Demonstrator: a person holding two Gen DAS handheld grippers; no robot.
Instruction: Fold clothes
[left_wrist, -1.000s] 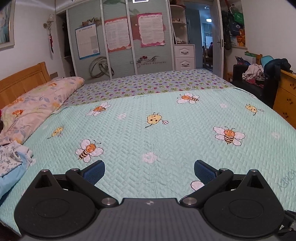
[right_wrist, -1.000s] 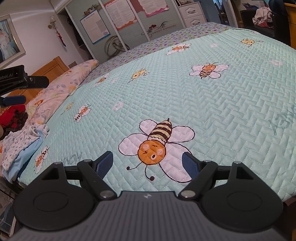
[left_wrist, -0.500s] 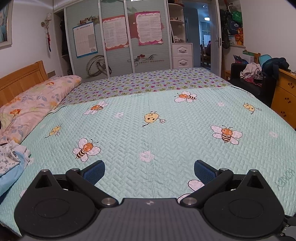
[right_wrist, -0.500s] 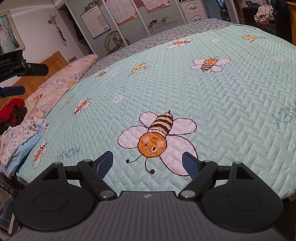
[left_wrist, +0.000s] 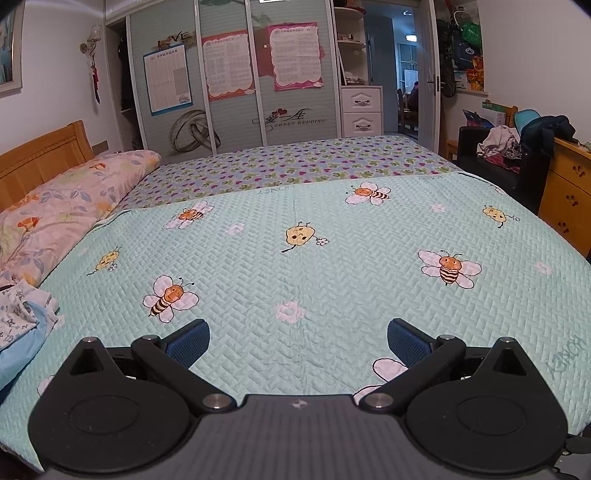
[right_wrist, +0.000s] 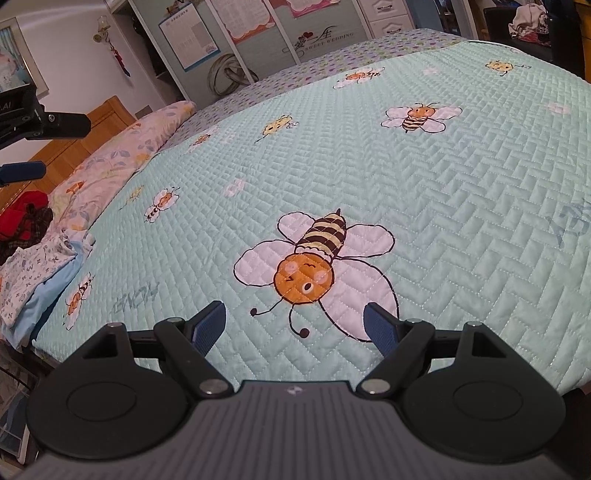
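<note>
Waiting wide and empty, both claws, left claw (left_wrist: 298, 334) and right claw (right_wrist: 294, 321), can pinch the soft, light clothes (right_wrist: 35, 275) by an edge.

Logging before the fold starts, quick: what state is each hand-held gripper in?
Left hand-held gripper: open, holding nothing.
Right hand-held gripper: open, holding nothing.

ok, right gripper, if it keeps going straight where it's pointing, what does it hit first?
Probably the bee quilt. The right gripper points down at it, fingers open and empty, with the large bee print just ahead. Nothing else shows in that line, though depth is unclear.
</note>
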